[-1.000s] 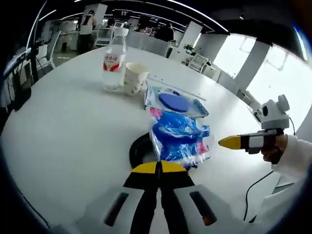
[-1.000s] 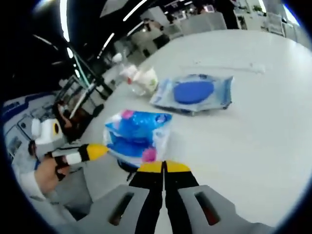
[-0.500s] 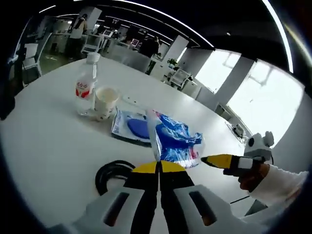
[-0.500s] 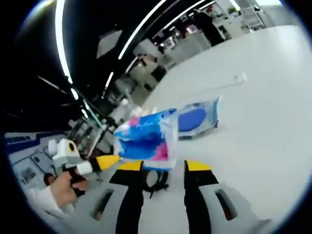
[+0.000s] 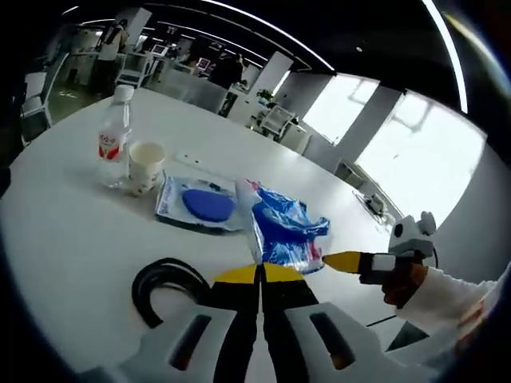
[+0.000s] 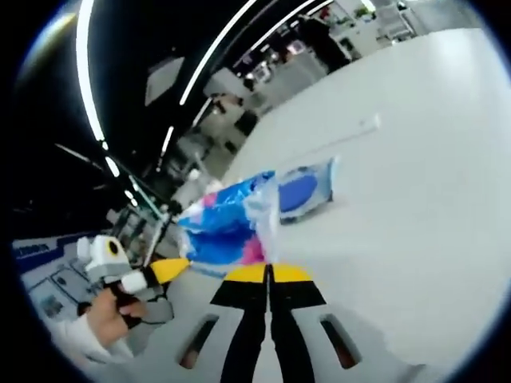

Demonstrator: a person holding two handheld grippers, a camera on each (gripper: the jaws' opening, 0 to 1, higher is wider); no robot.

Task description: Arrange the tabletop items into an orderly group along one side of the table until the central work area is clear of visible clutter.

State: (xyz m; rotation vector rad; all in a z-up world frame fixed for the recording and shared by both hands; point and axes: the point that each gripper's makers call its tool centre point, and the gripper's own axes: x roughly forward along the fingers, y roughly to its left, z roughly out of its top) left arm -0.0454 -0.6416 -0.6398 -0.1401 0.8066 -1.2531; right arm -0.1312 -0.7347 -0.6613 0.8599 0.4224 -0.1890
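Blue plastic bag (image 6: pixel 227 227) pinched in closed right gripper (image 6: pixel 270 275), just beside wipes pack (image 6: pixel 299 191); left gripper (image 5: pixel 260 275) closed, empty.

— What colours are showing on the desk (image 5: pixel 64 239)?
— It is looking white. The crinkled bag (image 5: pixel 283 231) is showing blue with pink patches, the flat packet (image 5: pixel 198 206) pale blue around a dark blue disc.
— And the rest?
— The bottle (image 5: pixel 112 136) is wearing a red label, the paper cup (image 5: pixel 145 166) is speckled, the cable (image 5: pixel 164 283) black. Both tongs (image 5: pixel 261 275) are showing yellow tips.
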